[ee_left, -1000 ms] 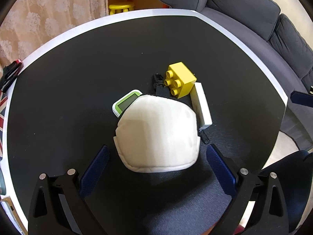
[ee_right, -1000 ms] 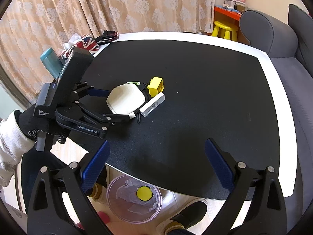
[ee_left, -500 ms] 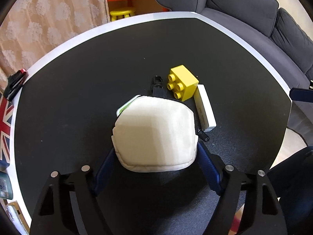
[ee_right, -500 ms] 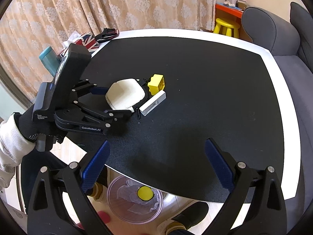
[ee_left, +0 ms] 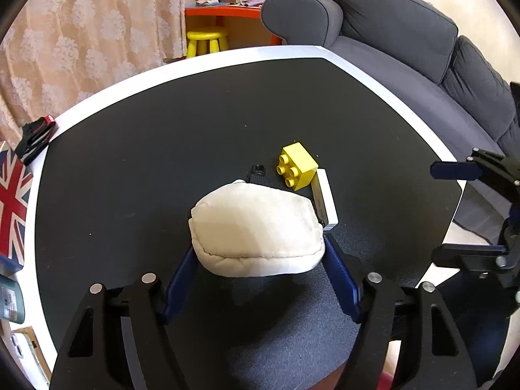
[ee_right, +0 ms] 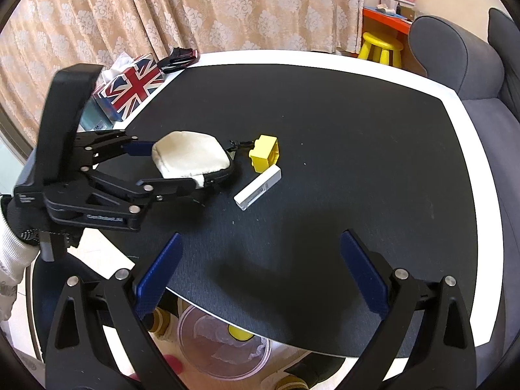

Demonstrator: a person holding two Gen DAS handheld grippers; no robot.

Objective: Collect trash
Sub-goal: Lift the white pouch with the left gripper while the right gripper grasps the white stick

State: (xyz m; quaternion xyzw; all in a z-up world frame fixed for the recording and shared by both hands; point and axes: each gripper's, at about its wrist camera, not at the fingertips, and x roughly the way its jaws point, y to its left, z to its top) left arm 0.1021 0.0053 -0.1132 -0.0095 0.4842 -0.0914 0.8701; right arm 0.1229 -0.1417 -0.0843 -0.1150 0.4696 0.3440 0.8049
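Now left gripper [ee_left: 258,253] clamping white pouch [ee_left: 256,227], right gripper [ee_right: 260,273] spread.

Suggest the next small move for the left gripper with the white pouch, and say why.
Probably carry the white pouch back toward the near table edge, above the clear bin on the floor. The left gripper is shut on the pouch, which looks raised off the table. The yellow block and white bar remain behind; the right gripper hangs open.

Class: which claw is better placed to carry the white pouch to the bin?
Left: the left claw grips the white pouch; the right claw is open, apart from it.
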